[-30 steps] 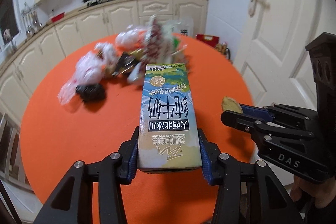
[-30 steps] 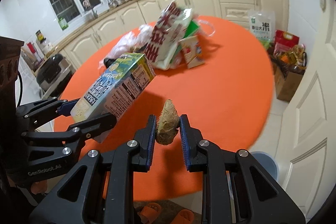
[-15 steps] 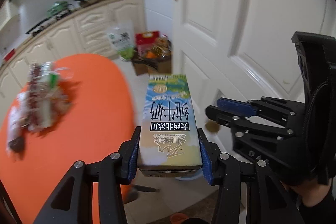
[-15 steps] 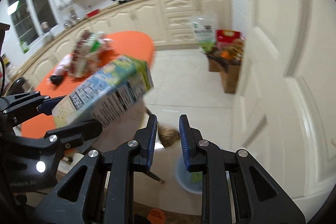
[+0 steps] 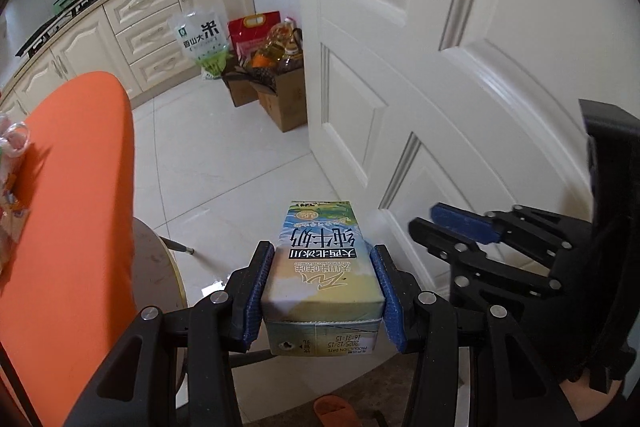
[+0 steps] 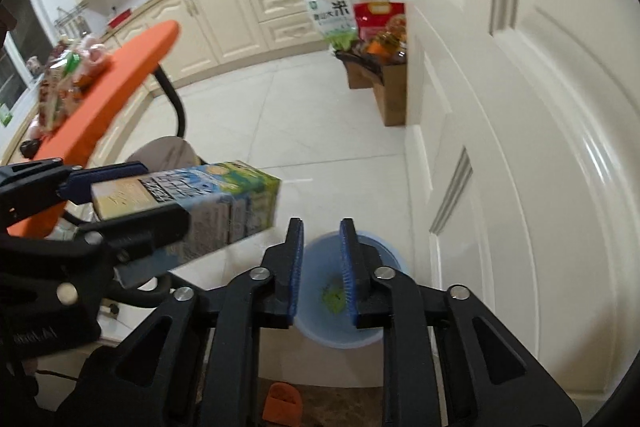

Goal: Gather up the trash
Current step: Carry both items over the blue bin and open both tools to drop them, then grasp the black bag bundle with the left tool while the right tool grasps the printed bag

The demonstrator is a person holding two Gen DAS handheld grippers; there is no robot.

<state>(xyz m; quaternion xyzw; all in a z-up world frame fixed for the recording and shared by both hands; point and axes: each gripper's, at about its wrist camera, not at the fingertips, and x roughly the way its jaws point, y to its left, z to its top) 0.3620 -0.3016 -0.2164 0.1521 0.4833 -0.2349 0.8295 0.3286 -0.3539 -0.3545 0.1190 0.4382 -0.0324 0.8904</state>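
Observation:
My left gripper [image 5: 320,267] is shut on a blue, green and yellow milk carton [image 5: 322,267], held level above the white floor; the carton also shows in the right wrist view [image 6: 192,211]. My right gripper [image 6: 320,267] is open and empty, hanging directly over a pale blue bin [image 6: 384,259] on the floor by the white door. Some green and yellow scraps [image 6: 332,297] lie inside the bin. The right gripper shows at the right of the left wrist view [image 5: 452,231]. The bin is hidden in the left wrist view.
The orange round table [image 5: 76,207] is to the left, with bags of trash [image 6: 64,83] on it. A white door [image 5: 460,67] stands close on the right. Cardboard boxes with groceries [image 5: 276,83] and a rice bag [image 5: 202,41] sit by the cabinets. An orange slipper [image 6: 282,403] lies below.
Both grippers have swung from the table to the floor by the door. The brown scrap held in my right gripper has dropped out and its jaws have opened over the bin.

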